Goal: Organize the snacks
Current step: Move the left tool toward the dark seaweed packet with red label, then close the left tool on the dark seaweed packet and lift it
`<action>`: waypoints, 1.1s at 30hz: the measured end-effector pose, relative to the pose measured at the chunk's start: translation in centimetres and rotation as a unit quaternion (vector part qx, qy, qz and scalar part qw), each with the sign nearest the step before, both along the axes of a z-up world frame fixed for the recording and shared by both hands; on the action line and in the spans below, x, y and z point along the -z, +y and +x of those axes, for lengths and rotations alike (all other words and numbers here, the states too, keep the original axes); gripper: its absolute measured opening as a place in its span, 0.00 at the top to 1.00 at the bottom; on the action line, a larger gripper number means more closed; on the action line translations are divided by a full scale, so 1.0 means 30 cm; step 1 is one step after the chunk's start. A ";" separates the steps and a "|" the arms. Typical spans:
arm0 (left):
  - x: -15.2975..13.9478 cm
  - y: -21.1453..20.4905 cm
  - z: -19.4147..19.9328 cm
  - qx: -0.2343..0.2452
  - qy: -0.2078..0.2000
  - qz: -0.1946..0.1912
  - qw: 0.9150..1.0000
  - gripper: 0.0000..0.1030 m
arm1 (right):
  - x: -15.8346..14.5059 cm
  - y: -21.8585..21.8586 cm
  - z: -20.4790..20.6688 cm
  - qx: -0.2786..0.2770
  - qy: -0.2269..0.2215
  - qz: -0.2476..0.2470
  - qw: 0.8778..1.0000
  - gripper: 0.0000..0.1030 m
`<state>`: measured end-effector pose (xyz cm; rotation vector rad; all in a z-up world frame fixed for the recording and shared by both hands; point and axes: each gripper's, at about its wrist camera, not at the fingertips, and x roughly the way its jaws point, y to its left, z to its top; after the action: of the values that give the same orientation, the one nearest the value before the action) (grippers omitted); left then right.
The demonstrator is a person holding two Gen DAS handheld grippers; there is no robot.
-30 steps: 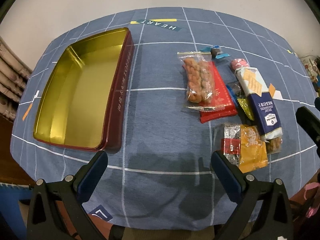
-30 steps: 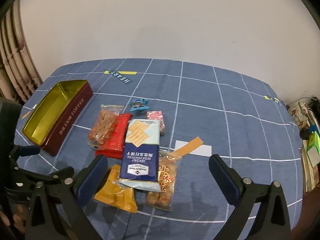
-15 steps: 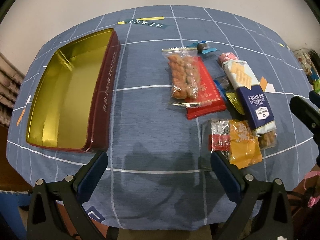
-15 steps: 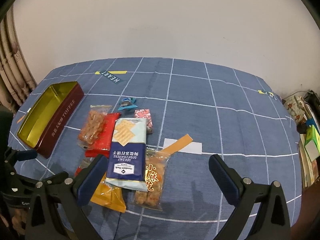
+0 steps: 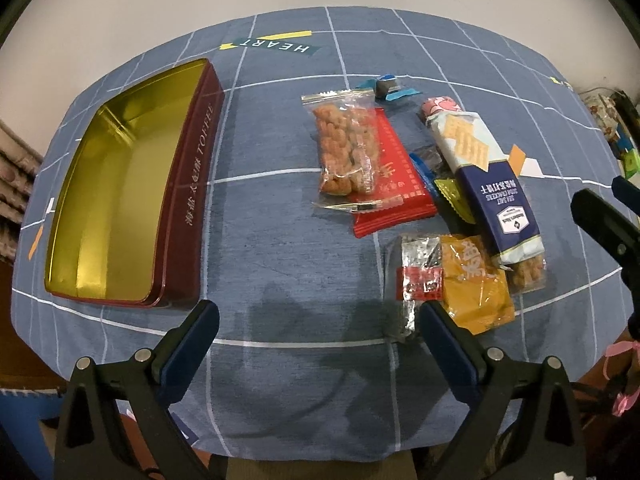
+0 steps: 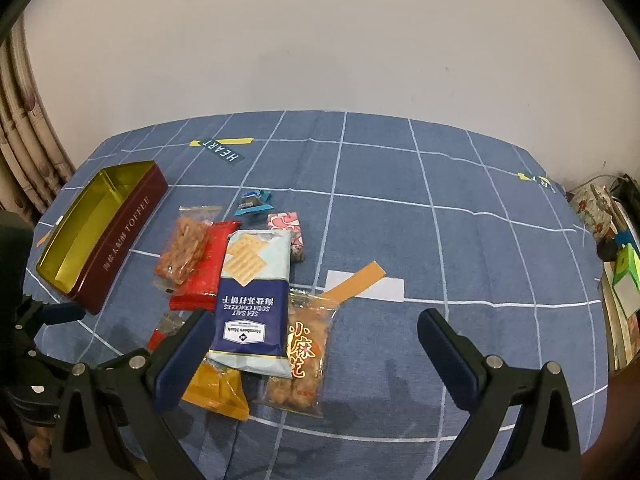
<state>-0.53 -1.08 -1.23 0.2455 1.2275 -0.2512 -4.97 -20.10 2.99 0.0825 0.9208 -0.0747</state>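
While the snack packets lie bunched at centre-right of your left wrist view, the clear bag of orange snacks (image 5: 347, 148) overlapping a red packet (image 5: 394, 184) and the sea salt soda cracker pack (image 5: 486, 172) resting across others, the toffee tin (image 5: 188, 204) stands open at the left, well apart from them. Your left gripper (image 5: 318, 332) hangs at the bottom edge over the blue checked tablecloth (image 5: 280, 240), jaws wide apart and holding nothing. Your right gripper (image 6: 312, 342) hovers over the pile's near end, likewise spread and empty.

A home: cloth-covered table (image 6: 440, 240), curtain (image 6: 24, 140), plain wall (image 6: 320, 40).
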 end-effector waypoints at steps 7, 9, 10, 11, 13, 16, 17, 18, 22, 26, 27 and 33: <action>0.001 0.004 0.001 -0.001 0.001 -0.001 1.000 0.05 | 0.022 -0.012 -0.020 -0.006 0.010 -0.017 1.000 0.00; 0.002 0.007 0.004 0.000 0.002 -0.002 1.000 0.07 | 0.031 -0.022 -0.030 -0.005 0.014 -0.022 1.000 0.00; 0.001 0.008 0.004 0.002 0.002 -0.002 1.000 0.08 | 0.034 -0.028 -0.035 -0.005 0.016 -0.020 1.000 0.00; 0.001 0.008 0.004 0.004 0.002 -0.001 1.000 0.09 | 0.040 -0.035 -0.040 -0.004 0.018 -0.016 1.000 0.00; 0.001 0.006 0.000 0.008 0.004 -0.004 1.000 0.11 | 0.055 -0.043 -0.051 -0.003 0.025 -0.015 1.000 0.00; 0.004 -0.006 -0.009 0.018 0.009 -0.013 1.000 0.14 | 0.076 -0.047 -0.061 -0.004 0.034 -0.016 0.999 0.00; 0.002 -0.012 -0.013 0.025 0.010 -0.018 0.999 0.15 | 0.083 -0.047 -0.064 -0.004 0.037 -0.015 0.999 0.00; 0.001 -0.020 -0.016 0.031 0.010 -0.022 0.999 0.15 | 0.085 -0.046 -0.067 -0.004 0.037 -0.014 0.999 0.00; 0.004 -0.048 -0.020 0.046 0.014 -0.027 0.998 0.20 | 0.092 -0.041 -0.069 -0.005 0.037 -0.006 0.999 0.00; 0.012 -0.065 -0.003 0.052 0.033 -0.044 0.997 0.32 | 0.100 -0.037 -0.069 -0.006 0.036 -0.002 0.999 0.00; 0.014 -0.072 0.003 0.054 0.038 -0.045 0.997 0.34 | 0.101 -0.038 -0.069 -0.006 0.037 -0.001 0.999 0.00; 0.037 -0.117 0.025 0.068 0.049 -0.042 0.996 0.36 | 0.110 -0.061 -0.070 0.002 0.037 0.013 0.999 0.00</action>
<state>0.23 -4.57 -2.33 0.2468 1.2951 -0.4357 -7.08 -21.92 -0.32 0.1065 0.9955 -0.0702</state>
